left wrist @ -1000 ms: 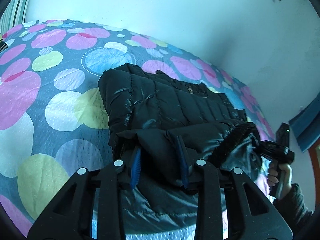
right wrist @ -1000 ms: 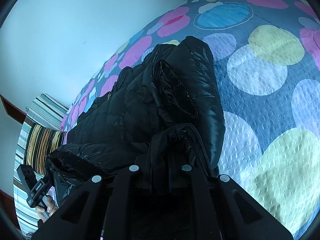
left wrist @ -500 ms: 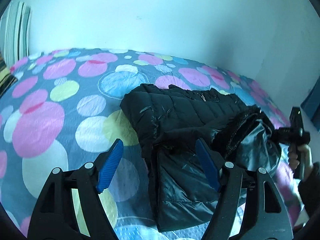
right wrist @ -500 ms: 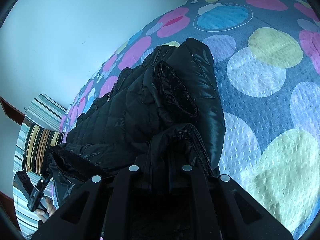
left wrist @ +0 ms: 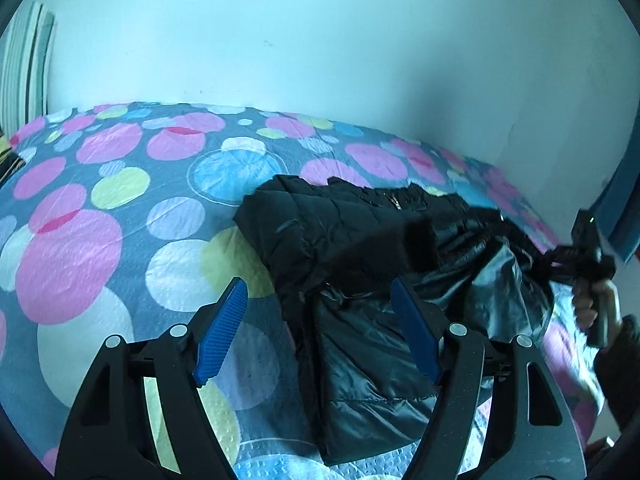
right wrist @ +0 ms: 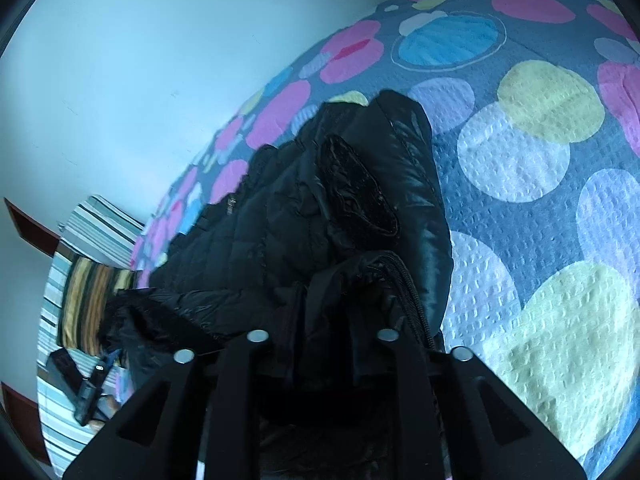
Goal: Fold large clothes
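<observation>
A black puffer jacket (left wrist: pixel 344 240) lies partly folded on the dotted bedspread (left wrist: pixel 100 240). Its fur-trimmed hood (left wrist: pixel 420 244) lies across the middle. My left gripper (left wrist: pixel 320 332) is open and empty, held above the jacket's near hem, with blue pads (left wrist: pixel 224 328) spread wide. My right gripper (right wrist: pixel 324 344) is shut on a bunched edge of the jacket (right wrist: pixel 320 220) by its zipper. The right gripper also shows in the left wrist view (left wrist: pixel 584 256), at the jacket's right end.
A pale wall (left wrist: pixel 320 40) runs behind the bed. Striped pillows (right wrist: pixel 88 280) lie at the bed's head. The left gripper shows small in the right wrist view (right wrist: pixel 90 384). The bedspread (right wrist: pixel 540 200) stretches wide beside the jacket.
My left gripper has let go of the jacket fold, opened wide and pulled back and up. The hood has dropped onto the jacket. My right gripper keeps its hold.
</observation>
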{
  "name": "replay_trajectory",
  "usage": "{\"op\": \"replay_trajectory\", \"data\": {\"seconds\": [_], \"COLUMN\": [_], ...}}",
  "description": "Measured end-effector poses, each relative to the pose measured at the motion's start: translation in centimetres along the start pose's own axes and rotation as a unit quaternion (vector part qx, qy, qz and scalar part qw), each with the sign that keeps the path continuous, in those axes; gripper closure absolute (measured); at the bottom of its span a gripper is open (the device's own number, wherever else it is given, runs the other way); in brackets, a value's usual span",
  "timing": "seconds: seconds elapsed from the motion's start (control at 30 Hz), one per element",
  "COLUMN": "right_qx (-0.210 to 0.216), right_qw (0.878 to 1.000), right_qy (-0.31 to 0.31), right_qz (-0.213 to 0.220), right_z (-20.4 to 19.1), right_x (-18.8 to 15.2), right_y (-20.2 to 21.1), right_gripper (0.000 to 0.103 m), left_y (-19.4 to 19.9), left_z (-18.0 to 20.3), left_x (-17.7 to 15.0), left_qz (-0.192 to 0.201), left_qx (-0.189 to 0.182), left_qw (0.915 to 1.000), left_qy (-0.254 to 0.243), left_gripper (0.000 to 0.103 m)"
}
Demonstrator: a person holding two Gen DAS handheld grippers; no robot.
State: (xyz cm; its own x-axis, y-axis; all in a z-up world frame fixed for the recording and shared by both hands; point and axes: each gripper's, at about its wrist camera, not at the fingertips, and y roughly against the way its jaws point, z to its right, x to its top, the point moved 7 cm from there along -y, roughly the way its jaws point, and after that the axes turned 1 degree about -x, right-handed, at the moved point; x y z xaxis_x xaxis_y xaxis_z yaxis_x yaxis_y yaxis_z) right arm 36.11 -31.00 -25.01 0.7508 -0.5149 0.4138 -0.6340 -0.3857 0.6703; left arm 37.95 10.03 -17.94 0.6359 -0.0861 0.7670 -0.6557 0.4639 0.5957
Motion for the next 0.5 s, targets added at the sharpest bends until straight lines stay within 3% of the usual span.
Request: {"op": "replay_trajectory", "data": {"seconds": [0.13,0.2,0.33,0.5], "right_qx": [0.015,0.004,-0.003,-0.019], "right_qw": [1.0,0.999,0.998,0.992], "right_qy": [0.002,0.003,0.013,0.115], "right_qz": [0.009,0.034,0.053,0.058], "right_z": [0.1,0.7,1.3,-0.6], "right_x": [0.1,0.5,1.2,1.3], "right_y": [1.6,3.2,5.0,5.2], "right_gripper": [0.066,0.043,0.042,0.042], "left_y": [-0.8,-1.1,-1.7,-2.6], "left_z": [0.6,0.6,0.2,0.2], "left_x": [-0.1,-0.1,0.0,0.7], "left_qz": [-0.006,-0.01,-0.015,-0.021], "left_qx": [0.004,0.009,0.013,0.007], "left_qw": [0.9999,0.9999,0.9998,0.9997], "left_qy": [-0.009,-0.01,-0.004,-0.007], "left_gripper": [0.03,0.03,0.03,0.03]}}
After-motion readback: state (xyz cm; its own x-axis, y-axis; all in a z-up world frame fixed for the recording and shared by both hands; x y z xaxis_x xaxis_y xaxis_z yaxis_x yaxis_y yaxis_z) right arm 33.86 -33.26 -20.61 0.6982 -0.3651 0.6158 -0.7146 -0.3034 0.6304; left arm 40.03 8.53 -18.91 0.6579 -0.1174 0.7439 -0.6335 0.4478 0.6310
